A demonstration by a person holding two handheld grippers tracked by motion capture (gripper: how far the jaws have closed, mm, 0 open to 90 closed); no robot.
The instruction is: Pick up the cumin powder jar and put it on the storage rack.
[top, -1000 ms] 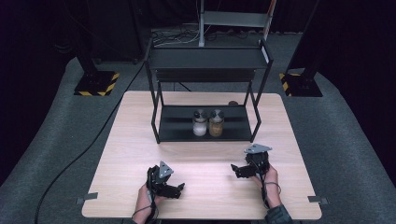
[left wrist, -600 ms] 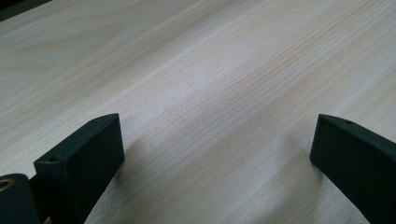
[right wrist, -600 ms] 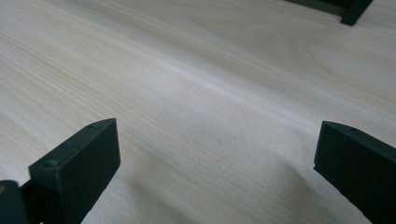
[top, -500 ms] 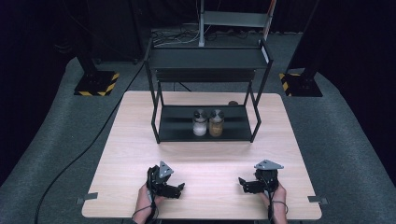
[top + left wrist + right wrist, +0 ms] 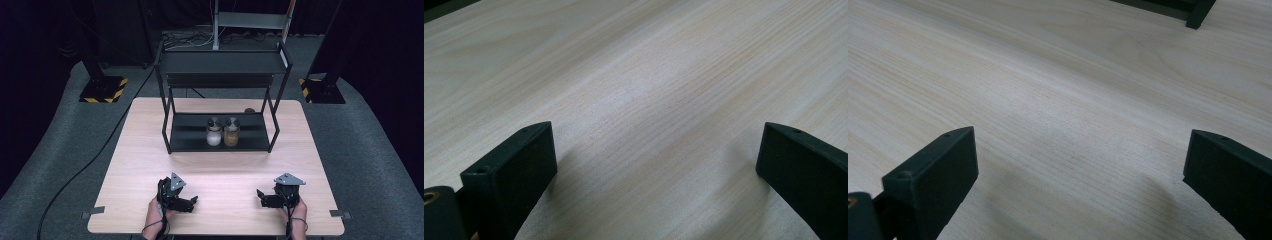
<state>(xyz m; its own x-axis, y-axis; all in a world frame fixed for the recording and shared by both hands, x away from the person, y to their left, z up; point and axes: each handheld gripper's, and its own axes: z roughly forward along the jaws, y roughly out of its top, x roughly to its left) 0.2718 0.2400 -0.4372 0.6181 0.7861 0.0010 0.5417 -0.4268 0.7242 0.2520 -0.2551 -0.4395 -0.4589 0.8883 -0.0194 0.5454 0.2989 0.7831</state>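
Two hand-held claws rest low at the near edge of a pale wood-grain surface (image 5: 150, 150), both released and holding nothing. At far left of the high view, the left claw (image 5: 193, 201) sits near the person's left hand (image 5: 152, 220), its jaws pointing toward the middle of the surface; in the left gripper view the two blocky matte-black jaws stand wide apart over bare, finely grained laminate. Beyond, at the centre of the surface, stands a black metal two-tier rack (image 5: 222, 62), its thin square-section legs and flat dark shelves facing the person broadside. On its lower shelf two small glass jars stand upright, touching or nearly so: the white-filled jar (image 5: 214, 134) on the left and the tan-filled jar (image 5: 231, 134) on the right, each a short cylinder with a dark round cap. At right, the right claw (image 5: 260, 194), topped with its grey three-cornered plate, likewise shows spread jaws in the right gripper view, with a rack foot (image 5: 1200, 12) at the top edge. The jars lie straight ahead and well apart from both claws, roughly midway between them, the tan-filled jar seemingly slightly nearer the right claw; any reach would likely need to pass forward, beneath the upper shelf.
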